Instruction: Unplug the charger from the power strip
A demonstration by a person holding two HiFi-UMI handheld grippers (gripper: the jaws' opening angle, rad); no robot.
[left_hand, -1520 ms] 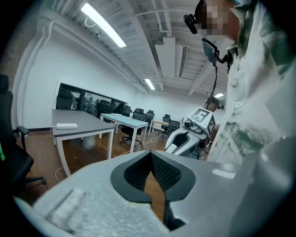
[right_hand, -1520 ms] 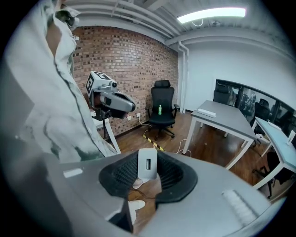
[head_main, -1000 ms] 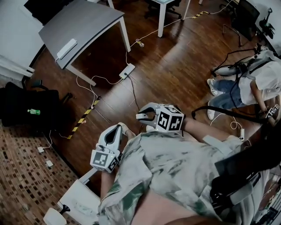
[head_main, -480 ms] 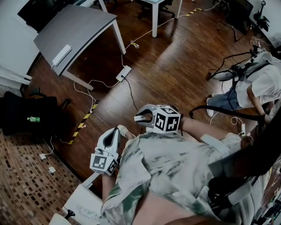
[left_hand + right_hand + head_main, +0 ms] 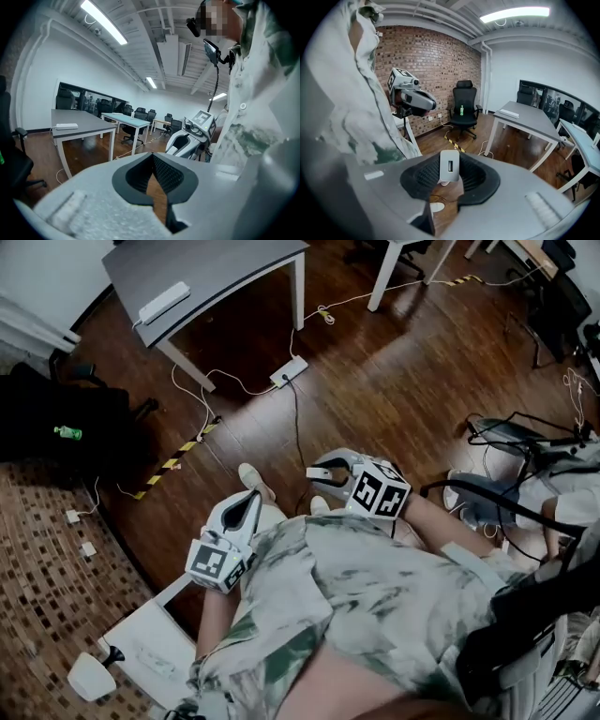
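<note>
My right gripper is shut on a small white charger with a USB port facing the camera; it stands upright between the black pads. In the head view the charger is hidden by the gripper's body. The white power strip lies on the wooden floor well ahead of both grippers, with a dark cable running back from it. My left gripper is held at the person's waist, its jaws shut with nothing between them.
A grey table stands beyond the strip, with a second white strip on top. A black chair holding a green bottle is at left. Yellow-black tape crosses the floor. A seated person is at right.
The head view has swung, so the table and floor strip now sit further right and higher. Both grippers have shifted slightly. The right one still holds the charger.
</note>
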